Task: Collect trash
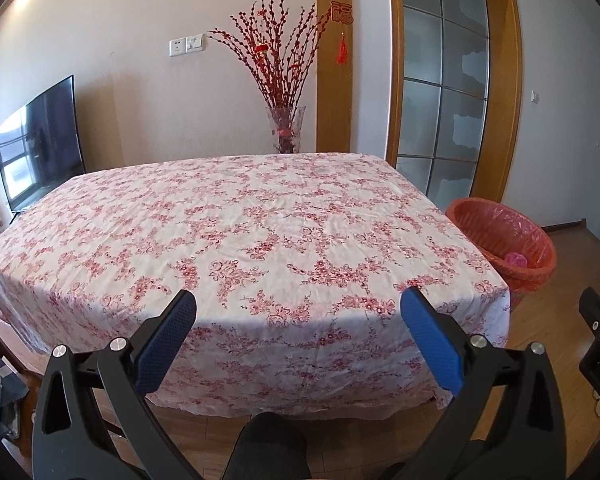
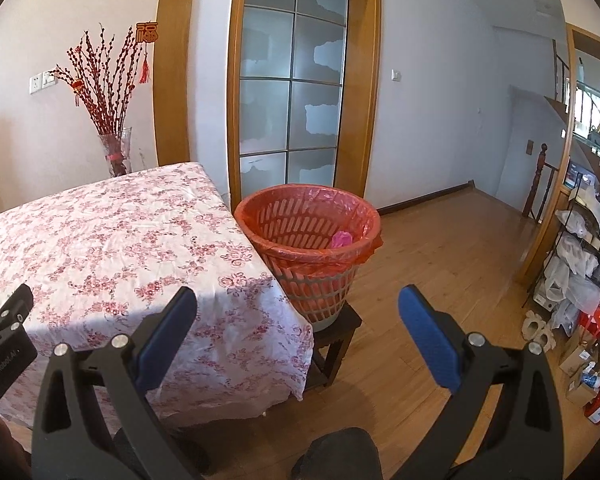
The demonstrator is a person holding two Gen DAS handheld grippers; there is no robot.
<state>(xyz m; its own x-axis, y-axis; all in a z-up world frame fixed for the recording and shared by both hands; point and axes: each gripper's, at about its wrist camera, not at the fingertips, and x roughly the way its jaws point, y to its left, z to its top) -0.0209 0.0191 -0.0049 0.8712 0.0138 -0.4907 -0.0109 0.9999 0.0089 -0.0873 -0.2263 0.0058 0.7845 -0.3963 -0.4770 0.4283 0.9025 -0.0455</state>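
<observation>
A waste basket lined with an orange-red bag stands on a dark stool at the table's right side; it also shows in the left wrist view. A pink crumpled piece of trash lies inside it, also seen in the left wrist view. My left gripper is open and empty, held before the table's near edge. My right gripper is open and empty, held in front of the basket and the table corner. I see no loose trash on the table.
The table wears a red-flowered white cloth. A glass vase of red branches stands behind it, a TV at the left. A frosted glass door is behind the basket. Cluttered shelves and boxes line the right wall.
</observation>
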